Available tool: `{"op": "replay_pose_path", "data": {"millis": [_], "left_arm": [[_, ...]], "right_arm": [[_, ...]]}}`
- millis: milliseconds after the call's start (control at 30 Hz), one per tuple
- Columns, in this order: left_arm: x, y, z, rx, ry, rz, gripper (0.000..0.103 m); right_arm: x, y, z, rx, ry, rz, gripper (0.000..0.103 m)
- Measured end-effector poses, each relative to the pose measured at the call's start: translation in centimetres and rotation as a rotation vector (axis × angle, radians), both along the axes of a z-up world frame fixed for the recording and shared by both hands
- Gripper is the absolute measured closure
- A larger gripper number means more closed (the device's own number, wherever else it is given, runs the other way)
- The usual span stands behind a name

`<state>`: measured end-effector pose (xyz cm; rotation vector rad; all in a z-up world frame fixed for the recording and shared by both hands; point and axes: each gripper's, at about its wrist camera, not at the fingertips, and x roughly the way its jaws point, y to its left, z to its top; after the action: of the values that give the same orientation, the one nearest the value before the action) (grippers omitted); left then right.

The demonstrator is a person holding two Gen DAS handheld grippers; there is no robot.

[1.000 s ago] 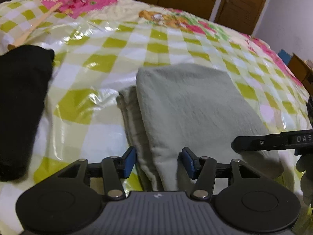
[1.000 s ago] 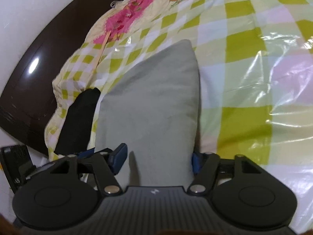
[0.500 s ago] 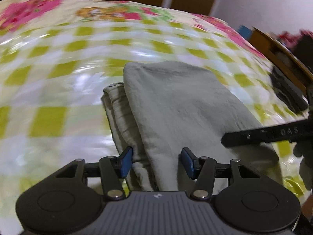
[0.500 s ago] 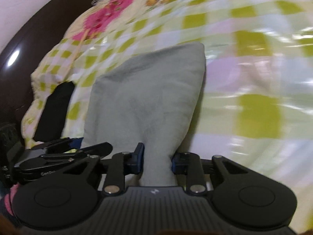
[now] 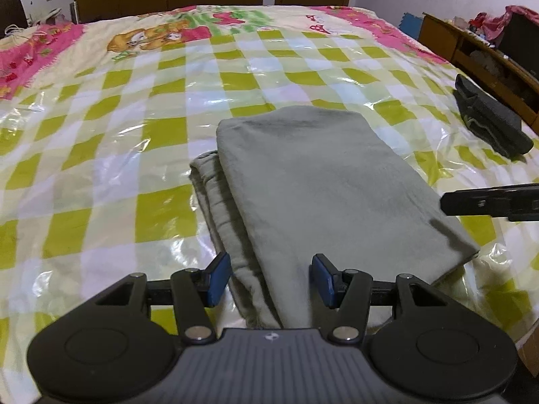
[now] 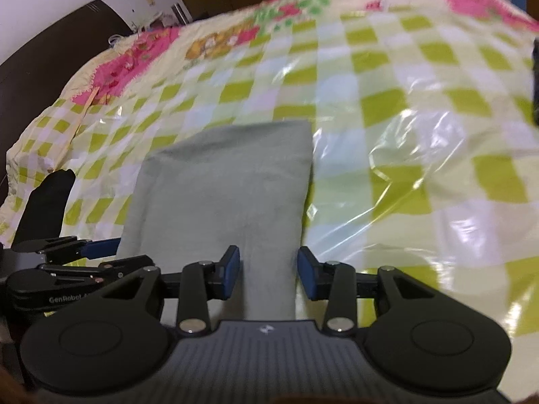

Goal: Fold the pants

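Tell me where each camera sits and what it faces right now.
Left wrist: on the left gripper, facing up the bed over the folded pants; right gripper's tip at right.
Right wrist: on the right gripper, facing the pants; left gripper at lower left.
Shared: pants, bed, both sets of jaws apart astride the near edge.

From where I stand, the only lettering I can make out is on the left gripper (image 6: 77,256), seen from the right wrist camera: pale print along its black side reads "GenRobot", followed by a few characters cut off behind the other tool. Each gripper body carries a small pale emblem at the middle of its ribbed top, but it is a mark, not readable text. The bedspread (image 5: 161,67) shows cartoon bears and strawberries, with no words that I can read.
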<state>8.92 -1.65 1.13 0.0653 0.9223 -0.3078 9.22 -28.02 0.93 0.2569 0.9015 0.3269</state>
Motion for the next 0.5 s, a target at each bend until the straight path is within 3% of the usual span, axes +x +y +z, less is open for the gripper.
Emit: {"op": "replay_pose_path", "data": {"millis": [267,400,500], "left_arm": [[-1.9,-1.1,1.6,0.022,-0.038,0.006,0.036],[-3.1,-1.1,2.1,0.032,-0.061,0.030,0.027],[-4.0,-1.2,2.3,0.072,-0.079,0.068,0.013]], "right_arm": [[-2.8,2.0,1.1,0.060,-0.035,0.052,0.060],[-3.9,3.0,0.7,0.094,-0.028,0.067,0.060],[-4.8,3.4,0.7,0.122,-0.029,0.069,0.060]]}}
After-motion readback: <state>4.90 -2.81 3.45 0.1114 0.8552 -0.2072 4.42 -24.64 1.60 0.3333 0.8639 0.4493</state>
